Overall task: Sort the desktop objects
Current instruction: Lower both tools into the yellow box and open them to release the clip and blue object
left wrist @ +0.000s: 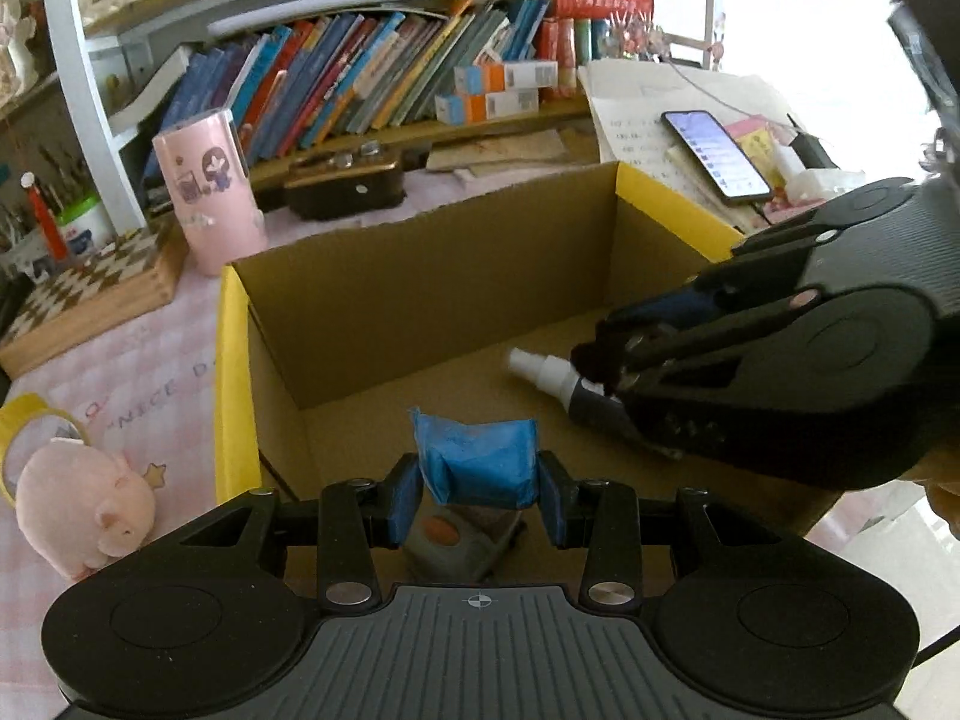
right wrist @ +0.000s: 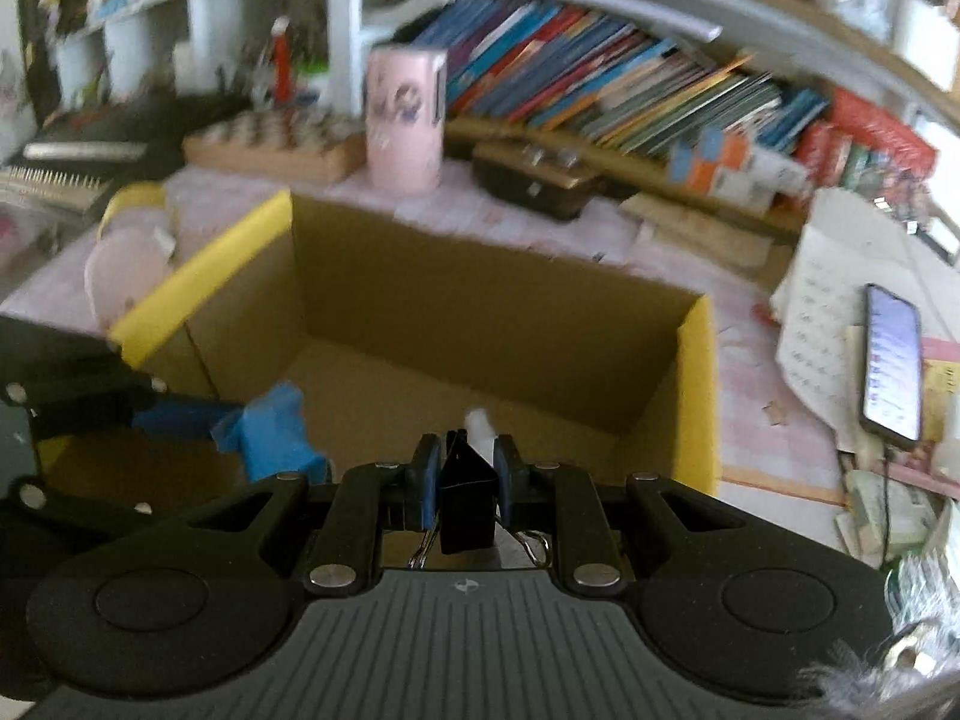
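Observation:
An open cardboard box (left wrist: pixel 420 294) with yellow edges sits on the desk; it also shows in the right wrist view (right wrist: pixel 492 312). My left gripper (left wrist: pixel 477 501) is shut on a blue tissue packet (left wrist: pixel 477 462) and holds it over the box's near side; the packet also shows in the right wrist view (right wrist: pixel 273 432). My right gripper (right wrist: pixel 462 480) is shut on a black binder clip (right wrist: pixel 467 504) above the box. In the left wrist view the right gripper (left wrist: pixel 606 360) hangs over a white-capped spray bottle (left wrist: pixel 558 381) lying on the box floor. An orange-and-grey object (left wrist: pixel 450 540) lies in the box below the packet.
A pink plush pig (left wrist: pixel 84 504) and a yellow tape roll (left wrist: pixel 24 420) lie left of the box. A pink cup (left wrist: pixel 207 192), a chessboard (left wrist: pixel 90 288) and a dark case (left wrist: pixel 345 186) stand behind. A phone (left wrist: pixel 717 156) on papers lies at the right. Books fill the shelf (left wrist: pixel 384 78).

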`<action>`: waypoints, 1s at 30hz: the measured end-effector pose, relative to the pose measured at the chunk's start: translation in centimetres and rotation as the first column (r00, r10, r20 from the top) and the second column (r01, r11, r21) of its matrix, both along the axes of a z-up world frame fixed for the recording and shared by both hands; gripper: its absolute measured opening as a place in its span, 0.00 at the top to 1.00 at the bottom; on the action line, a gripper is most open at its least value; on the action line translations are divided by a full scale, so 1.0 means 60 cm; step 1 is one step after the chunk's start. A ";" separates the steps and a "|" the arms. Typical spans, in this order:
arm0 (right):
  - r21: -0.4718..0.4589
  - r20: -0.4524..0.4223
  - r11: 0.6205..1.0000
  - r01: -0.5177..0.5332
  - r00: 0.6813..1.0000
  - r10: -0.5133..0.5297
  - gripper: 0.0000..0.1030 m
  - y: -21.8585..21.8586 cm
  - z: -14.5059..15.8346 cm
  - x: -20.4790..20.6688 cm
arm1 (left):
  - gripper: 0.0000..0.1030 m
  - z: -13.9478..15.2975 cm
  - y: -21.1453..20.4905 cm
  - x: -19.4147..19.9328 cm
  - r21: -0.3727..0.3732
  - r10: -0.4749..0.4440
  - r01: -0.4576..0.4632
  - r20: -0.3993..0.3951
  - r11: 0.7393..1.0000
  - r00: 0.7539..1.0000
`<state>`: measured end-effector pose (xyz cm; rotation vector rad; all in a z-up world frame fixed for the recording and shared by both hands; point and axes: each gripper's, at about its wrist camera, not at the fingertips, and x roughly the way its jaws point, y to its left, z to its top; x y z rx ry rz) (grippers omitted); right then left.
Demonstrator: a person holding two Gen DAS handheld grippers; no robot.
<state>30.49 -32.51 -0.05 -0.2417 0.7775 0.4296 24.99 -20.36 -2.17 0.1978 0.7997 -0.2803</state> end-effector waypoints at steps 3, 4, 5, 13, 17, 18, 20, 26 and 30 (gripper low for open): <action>-0.019 -0.054 0.999 -0.030 0.998 0.028 0.83 0.005 -0.013 0.007 | 0.61 -0.001 -0.002 0.003 0.003 0.002 -0.002 -0.008 1.000 1.000; -0.029 -0.065 0.999 -0.038 0.997 0.036 0.83 0.007 -0.015 0.007 | 0.60 -0.002 -0.002 0.003 0.005 0.003 -0.003 -0.008 1.000 1.000; -0.031 -0.068 0.999 -0.043 0.997 0.041 0.83 0.008 -0.015 0.007 | 0.60 -0.002 -0.003 0.004 0.006 0.004 -0.004 -0.008 1.000 1.000; -0.020 -0.078 0.999 -0.024 0.997 0.023 0.81 0.006 -0.013 0.005 | 0.53 0.004 -0.006 -0.006 0.032 0.003 -0.004 0.037 0.999 0.999; 0.039 -0.021 0.999 0.018 1.000 -0.017 0.63 -0.004 0.006 -0.008 | 0.24 0.018 0.002 -0.025 0.043 0.023 -0.028 0.113 0.999 0.993; 0.057 -0.002 0.998 0.030 1.000 -0.030 0.61 -0.008 0.012 -0.013 | 0.23 0.022 0.005 -0.030 0.039 0.023 -0.029 0.128 0.999 0.992; 0.083 0.032 0.995 0.055 0.998 -0.058 0.60 -0.014 0.025 -0.023 | 0.21 0.032 0.011 -0.040 0.036 0.032 -0.038 0.150 0.999 0.988; 0.137 0.128 0.980 0.144 0.979 -0.162 0.48 -0.033 0.060 -0.067 | 0.15 0.062 0.037 -0.077 0.006 0.067 -0.071 0.236 0.997 0.969; 0.164 0.175 0.962 0.220 0.953 -0.248 0.40 -0.046 0.078 -0.106 | 0.10 0.079 0.062 -0.103 -0.029 0.102 -0.097 0.273 0.995 0.957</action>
